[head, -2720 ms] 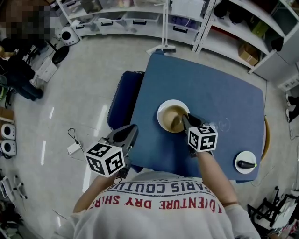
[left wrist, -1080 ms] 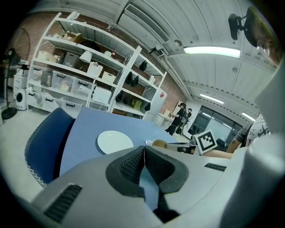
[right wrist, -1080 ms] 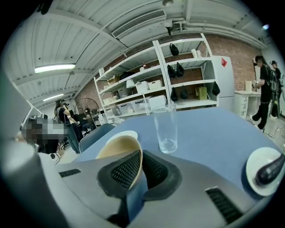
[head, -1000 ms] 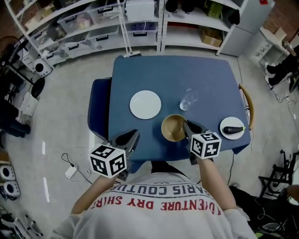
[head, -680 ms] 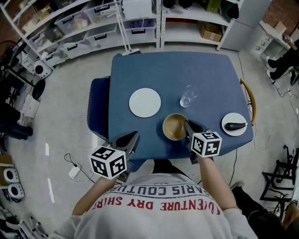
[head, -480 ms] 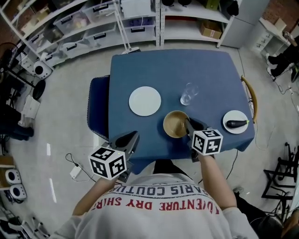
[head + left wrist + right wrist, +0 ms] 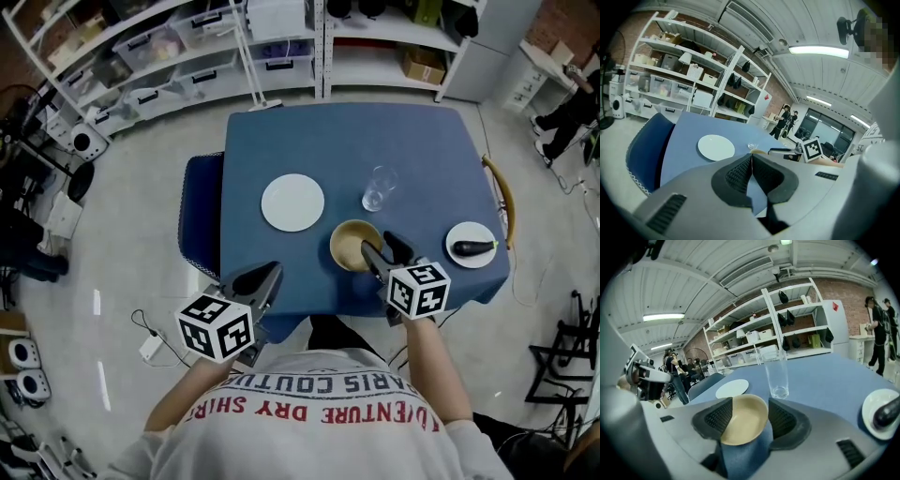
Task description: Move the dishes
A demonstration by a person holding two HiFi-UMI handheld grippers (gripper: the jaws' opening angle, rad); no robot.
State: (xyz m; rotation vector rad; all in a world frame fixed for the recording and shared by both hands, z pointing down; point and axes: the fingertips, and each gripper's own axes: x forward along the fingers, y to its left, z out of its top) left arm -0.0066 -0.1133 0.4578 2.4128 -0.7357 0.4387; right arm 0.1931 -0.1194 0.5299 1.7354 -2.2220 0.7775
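Right gripper [image 7: 378, 244], jaws just parted, straddles bowl [image 7: 349, 246] rim near desk [image 7: 422, 159] front edge; left gripper [image 7: 270, 273] closed, empty; shirt [image 7: 328, 417] reads "ADVENTURE".

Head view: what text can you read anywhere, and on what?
"ADVENTURE", red, upside down, on the person's shirt.
"SHIR", red, partly hidden, same shirt.
"COUTU" and "ARIS", pale, same shirt.
Left cube, right cube: square markers, no letters.
Shelf bins: labels too small to read.

Tan bowl [image 7: 354, 246] upright near white plate [image 7: 292, 202]
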